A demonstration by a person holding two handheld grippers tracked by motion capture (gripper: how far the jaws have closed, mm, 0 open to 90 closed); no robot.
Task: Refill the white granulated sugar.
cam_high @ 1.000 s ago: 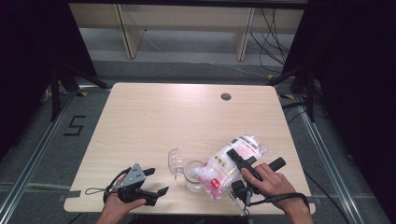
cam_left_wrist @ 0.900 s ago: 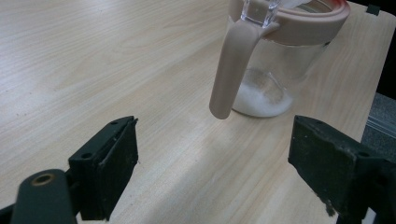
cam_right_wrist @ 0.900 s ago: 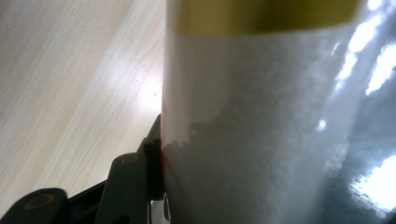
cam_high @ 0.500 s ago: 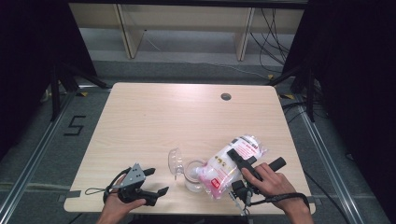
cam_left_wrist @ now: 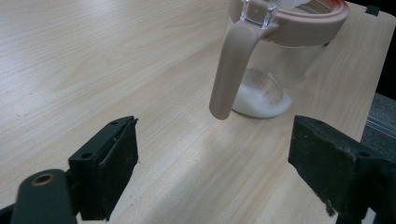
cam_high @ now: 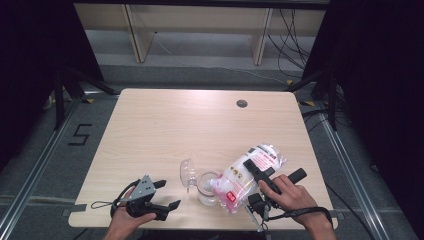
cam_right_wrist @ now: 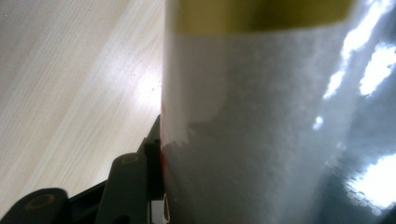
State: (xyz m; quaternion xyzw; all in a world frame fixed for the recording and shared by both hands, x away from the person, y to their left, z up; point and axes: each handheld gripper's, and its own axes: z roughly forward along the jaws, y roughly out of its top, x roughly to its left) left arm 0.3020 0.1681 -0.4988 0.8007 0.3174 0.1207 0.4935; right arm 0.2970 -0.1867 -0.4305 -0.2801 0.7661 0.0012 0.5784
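Observation:
A clear glass jar (cam_high: 207,188) with a beige rim stands near the table's front edge, its hinged lid (cam_high: 187,173) flipped open to the left. In the left gripper view the jar (cam_left_wrist: 275,70) holds a little white powder at its bottom, and a beige clasp (cam_left_wrist: 231,70) hangs down its side. A clear plastic bag (cam_high: 247,172) of white granules lies tilted with its lower end over the jar's mouth. My right gripper (cam_high: 254,169) is shut on the bag (cam_right_wrist: 280,116); one black finger (cam_right_wrist: 135,179) presses its side. My left gripper (cam_high: 167,194) rests open left of the jar, its own view (cam_left_wrist: 219,172) facing it.
The light wooden table (cam_high: 200,130) has a dark round grommet (cam_high: 242,103) at the back right. The jar and bag sit close to the front edge. A floor mark "5" (cam_high: 80,134) lies left of the table, and shelving legs (cam_high: 135,35) stand behind it.

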